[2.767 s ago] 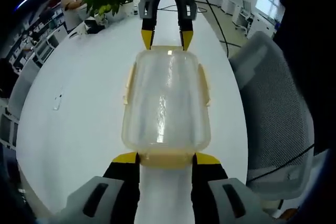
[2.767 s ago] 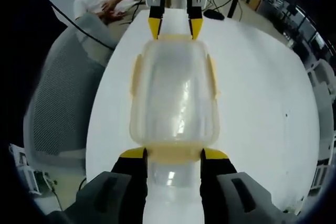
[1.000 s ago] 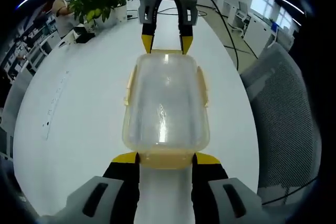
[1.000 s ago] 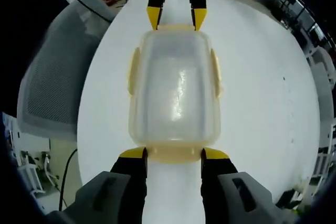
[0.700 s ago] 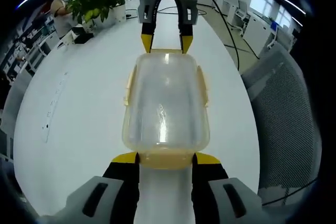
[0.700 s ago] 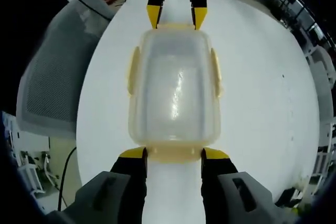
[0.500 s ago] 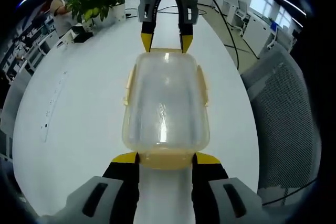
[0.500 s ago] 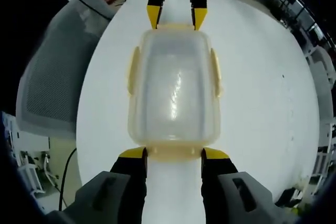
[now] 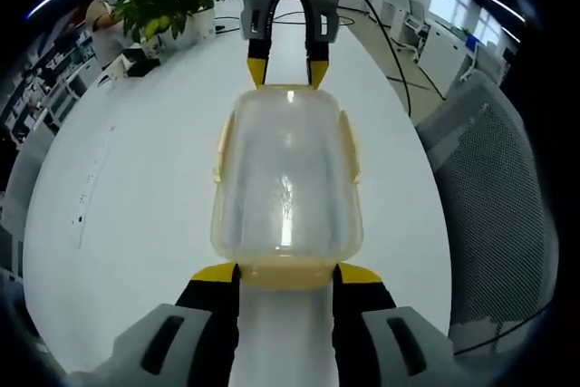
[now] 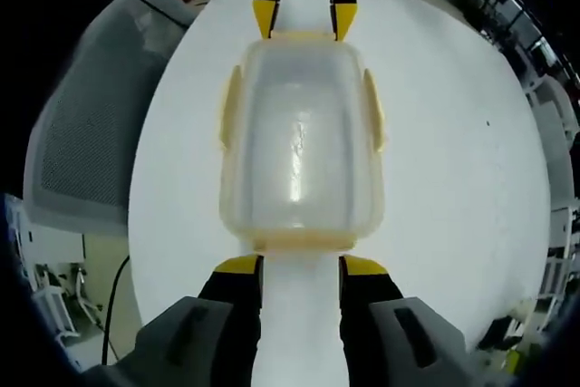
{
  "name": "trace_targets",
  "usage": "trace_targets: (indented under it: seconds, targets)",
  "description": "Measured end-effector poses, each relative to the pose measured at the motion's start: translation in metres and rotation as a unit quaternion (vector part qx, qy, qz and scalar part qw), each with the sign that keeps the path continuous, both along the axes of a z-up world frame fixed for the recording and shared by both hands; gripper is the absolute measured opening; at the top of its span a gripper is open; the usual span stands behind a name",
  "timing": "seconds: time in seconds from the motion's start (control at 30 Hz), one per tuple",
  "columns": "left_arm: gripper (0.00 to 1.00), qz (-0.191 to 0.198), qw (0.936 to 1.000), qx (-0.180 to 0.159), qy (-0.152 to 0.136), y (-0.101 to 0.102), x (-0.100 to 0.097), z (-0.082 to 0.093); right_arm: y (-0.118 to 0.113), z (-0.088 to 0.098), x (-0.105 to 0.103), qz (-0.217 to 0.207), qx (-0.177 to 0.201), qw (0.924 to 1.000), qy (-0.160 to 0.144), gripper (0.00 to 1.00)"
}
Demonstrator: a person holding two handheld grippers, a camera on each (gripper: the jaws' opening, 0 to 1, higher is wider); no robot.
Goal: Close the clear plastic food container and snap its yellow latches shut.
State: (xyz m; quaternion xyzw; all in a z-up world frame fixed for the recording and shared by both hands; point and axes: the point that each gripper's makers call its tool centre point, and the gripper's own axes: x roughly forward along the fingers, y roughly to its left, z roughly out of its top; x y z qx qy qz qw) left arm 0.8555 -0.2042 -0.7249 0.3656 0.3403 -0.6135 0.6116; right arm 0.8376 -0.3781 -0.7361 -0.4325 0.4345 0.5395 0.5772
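The white table (image 9: 136, 178) carries the clear plastic food container (image 9: 285, 178), lid on, lying lengthwise between the two tongs, with a grey mesh chair (image 9: 494, 188) just off the table's edge. The left tongs (image 9: 285, 271) stand released with their yellow tips touching the near end latch (image 9: 285, 272); the right tongs (image 10: 300, 265) are likewise spread, tips just short of their end latch (image 10: 299, 242). The side latches (image 10: 230, 106) seem folded down, though the haze of the plastic makes this uncertain.
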Motion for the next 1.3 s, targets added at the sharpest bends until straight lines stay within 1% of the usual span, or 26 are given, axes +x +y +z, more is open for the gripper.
trace_targets:
  seconds: [0.17,0.27,0.33,0.43,0.47,0.5,0.6,0.67,0.7,0.77,0.8,0.83,0.9,0.97,1.0,1.03,1.07,1.1,1.13,1.17,1.2,1.23,1.27,1.3]
  targets:
    - [0.37,0.012,0.9999,-0.006,0.001,0.003,0.001,0.007,-0.001,0.004,-0.001,-0.012,0.01,0.9999,-0.004,0.31]
    - [0.38,0.023,0.9997,-0.009,-0.002,0.006,0.002,0.011,-0.001,0.009,0.002,-0.037,0.02,0.999,-0.012,0.33]
    - [0.38,0.03,0.9995,-0.01,-0.003,0.008,0.003,0.013,0.0,0.013,0.002,-0.044,0.029,0.9985,-0.014,0.33]
    - [0.38,0.047,0.9988,-0.011,-0.008,0.011,0.006,0.015,0.0,0.017,0.002,-0.069,0.039,0.9967,-0.015,0.34]
    - [0.38,0.055,0.9984,-0.013,-0.01,0.012,0.007,0.016,0.001,0.018,0.002,-0.072,0.042,0.9964,-0.017,0.34]
    - [0.39,0.063,0.9978,-0.017,-0.008,0.012,0.008,0.018,0.003,0.02,0.003,-0.081,0.052,0.9951,-0.02,0.34]
    - [0.39,0.087,0.9959,-0.026,-0.002,0.013,0.008,0.021,0.006,0.024,0.002,-0.108,0.071,0.9915,-0.014,0.34]
    - [0.39,0.103,0.9942,-0.031,-0.001,0.013,0.009,0.023,0.006,0.025,0.002,-0.12,0.075,0.9899,-0.013,0.34]
    - [0.39,0.116,0.9926,-0.036,-0.001,0.013,0.01,0.024,0.007,0.027,0.003,-0.136,0.082,0.9873,-0.016,0.34]
    - [0.39,0.138,0.9892,-0.048,0.008,0.013,0.01,0.026,0.008,0.029,0.003,-0.146,0.088,0.9853,-0.016,0.34]
    - [0.39,0.152,0.9865,-0.057,0.018,0.012,0.009,0.027,0.008,0.031,0.003,-0.155,0.094,0.9833,-0.016,0.33]
    - [0.39,0.163,0.9845,-0.062,0.02,0.012,0.009,0.028,0.01,0.032,0.003,-0.162,0.099,0.9818,-0.017,0.33]
    - [0.39,0.178,0.9815,-0.068,0.022,0.012,0.009,0.028,0.012,0.034,0.003,-0.177,0.113,0.9776,-0.018,0.33]
    - [0.39,0.191,0.9792,-0.066,0.018,0.013,0.01,0.026,0.014,0.036,0.003,-0.197,0.124,0.9725,-0.019,0.33]
    - [0.39,0.208,0.9759,-0.064,0.015,0.015,0.011,0.025,0.014,0.036,0.004,-0.209,0.129,0.9692,-0.02,0.33]
    - [0.39,0.21,0.9753,-0.067,0.016,0.014,0.01,0.025,0.015,0.036,0.004,-0.215,0.133,0.9672,-0.02,0.33]
    - [0.39,0.219,0.9732,-0.069,0.018,0.014,0.01,0.025,0.015,0.036,0.004,-0.223,0.138,0.9649,-0.017,0.33]
    - [0.4,0.235,0.9688,-0.076,0.022,0.013,0.009,0.025,0.015,0.036,0.003,-0.235,0.143,0.9612,-0.015,0.34]
    - [0.4,0.242,0.9665,-0.082,0.025,0.011,0.008,0.026,0.015,0.036,0.004,-0.24,0.146,0.9596,-0.015,0.34]
    - [0.4,0.258,0.9615,-0.09,0.029,0.01,0.008,0.026,0.016,0.035,0.004,-0.248,0.152,0.9567,-0.015,0.34]
    - [0.4,0.262,0.9601,-0.091,0.031,0.01,0.008,0.026,0.016,0.036,0.004,-0.256,0.158,0.9537,-0.014,0.34]
    - [0.4,0.274,0.9566,-0.093,0.033,0.01,0.008,0.026,0.017,0.036,0.004,-0.267,0.163,0.9497,-0.013,0.34]
    - [0.4,0.283,0.9539,-0.094,0.034,0.01,0.007,0.026,0.017,0.036,0.005,-0.282,0.171,0.9439,-0.012,0.34]
    - [0.4,0.288,0.9522,-0.096,0.034,0.01,0.007,0.026,0.017,0.036,0.005,-0.291,0.174,0.9406,-0.01,0.35]
